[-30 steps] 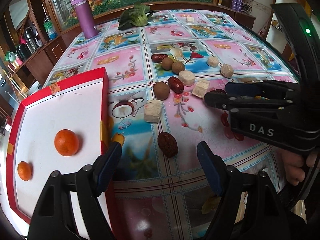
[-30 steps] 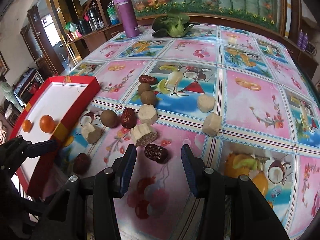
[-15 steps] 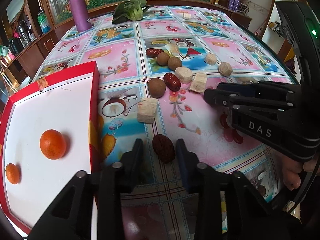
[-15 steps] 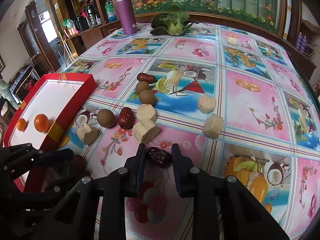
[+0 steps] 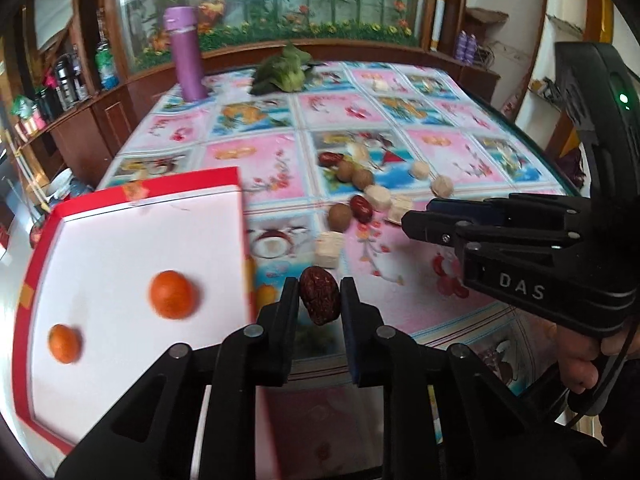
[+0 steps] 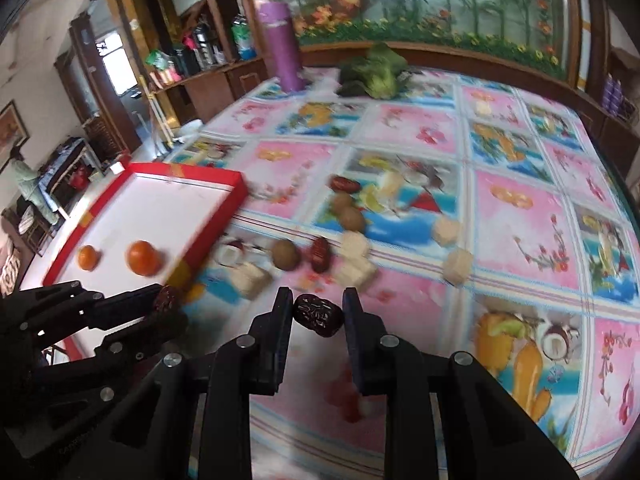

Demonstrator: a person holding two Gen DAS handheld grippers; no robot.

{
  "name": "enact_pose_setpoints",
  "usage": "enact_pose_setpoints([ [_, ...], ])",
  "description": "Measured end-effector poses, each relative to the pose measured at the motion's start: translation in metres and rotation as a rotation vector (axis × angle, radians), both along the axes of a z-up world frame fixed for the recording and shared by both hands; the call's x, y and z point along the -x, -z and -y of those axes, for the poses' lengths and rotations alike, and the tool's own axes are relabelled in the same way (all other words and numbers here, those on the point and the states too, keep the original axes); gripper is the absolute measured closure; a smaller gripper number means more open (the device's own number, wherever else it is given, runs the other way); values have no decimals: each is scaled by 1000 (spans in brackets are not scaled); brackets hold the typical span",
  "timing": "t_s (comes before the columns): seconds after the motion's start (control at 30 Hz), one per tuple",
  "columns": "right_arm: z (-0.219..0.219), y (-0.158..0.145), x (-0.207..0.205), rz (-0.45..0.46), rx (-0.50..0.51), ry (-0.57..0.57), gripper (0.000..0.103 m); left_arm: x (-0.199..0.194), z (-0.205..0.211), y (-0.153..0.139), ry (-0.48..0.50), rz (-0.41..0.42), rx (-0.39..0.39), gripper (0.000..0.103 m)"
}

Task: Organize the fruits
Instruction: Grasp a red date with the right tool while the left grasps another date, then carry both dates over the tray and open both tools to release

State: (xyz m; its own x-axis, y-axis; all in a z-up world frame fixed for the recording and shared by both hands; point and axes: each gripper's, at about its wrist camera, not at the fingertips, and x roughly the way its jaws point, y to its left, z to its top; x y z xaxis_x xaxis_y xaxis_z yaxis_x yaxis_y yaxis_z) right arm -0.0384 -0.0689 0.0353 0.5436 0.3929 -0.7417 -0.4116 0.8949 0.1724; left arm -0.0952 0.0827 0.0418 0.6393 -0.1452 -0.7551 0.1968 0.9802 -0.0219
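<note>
Two oranges [image 5: 173, 294] sit in the red tray [image 5: 243, 216]. Each gripper, left [image 5: 320, 300] and right [image 6: 318, 314], has its jaws closed on a red date; many fruits [image 6: 285, 254] wait on the bench [image 6: 520, 240]

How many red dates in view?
4: one date in the left gripper, one in the right gripper, two loose on the table: mid-cluster and far end. Others may be hidden.

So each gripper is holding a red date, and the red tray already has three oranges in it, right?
Nearly. Each gripper does hold a red date: the left gripper and the right gripper. But the red tray holds two oranges, not three: a larger orange and a smaller orange. The left wrist view shows it.
</note>
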Motion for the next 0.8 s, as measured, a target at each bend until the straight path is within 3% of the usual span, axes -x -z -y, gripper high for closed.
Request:
enact_pose_setpoints([
  [0.23, -66, -19, 15, 14, -110, -157, 79, 17, -71, -5, -204, 55, -65, 80],
  [0.4, -114, -10, 26, -6, -124, -257, 79, 24, -112, 9, -320, 33, -87, 80],
  [0.8, -159, 31, 30, -101, -43, -301, 79, 29, -133, 34, -369, -14, -120, 80],
])
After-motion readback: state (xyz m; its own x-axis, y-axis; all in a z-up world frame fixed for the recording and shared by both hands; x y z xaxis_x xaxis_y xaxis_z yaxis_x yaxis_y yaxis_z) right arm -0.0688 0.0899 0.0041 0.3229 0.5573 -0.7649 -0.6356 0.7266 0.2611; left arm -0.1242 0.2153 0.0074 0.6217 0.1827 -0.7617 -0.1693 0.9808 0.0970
